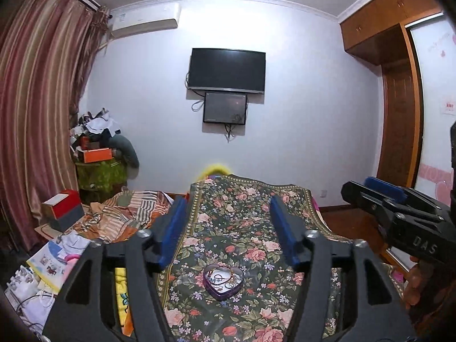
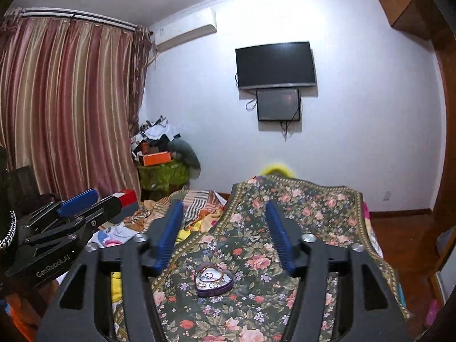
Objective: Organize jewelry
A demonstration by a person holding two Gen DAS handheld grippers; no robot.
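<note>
We're looking at a bedroom here, white wall at the back with striped curtains on one side and a wooden wardrobe on the other. A dark TV hangs on that wall with a smaller screen right below it, and an air conditioner sits up near the ceiling. Below all that, a floral cloth covers a long surface stretching away from us, with a striped blanket bunched up beside it and a heap of boxes and clothes piled in the corner by the curtains.

We've got the left gripper held above the cloth with its blue fingers spread wide, nothing between them. Same deal with the right gripper: spread wide, empty, hovering over the cloth. Each one shows up at the edge of the other's view too, so they're side by side.

The little purple heart-shaped tin sits on the floral cloth, lid off, just ahead of both grippers and roughly centred between each pair of fingers. Inside it we can see a tangle of jewelry, a gold-looking chain and some small rings or loops, too small to sort out properly.
</note>
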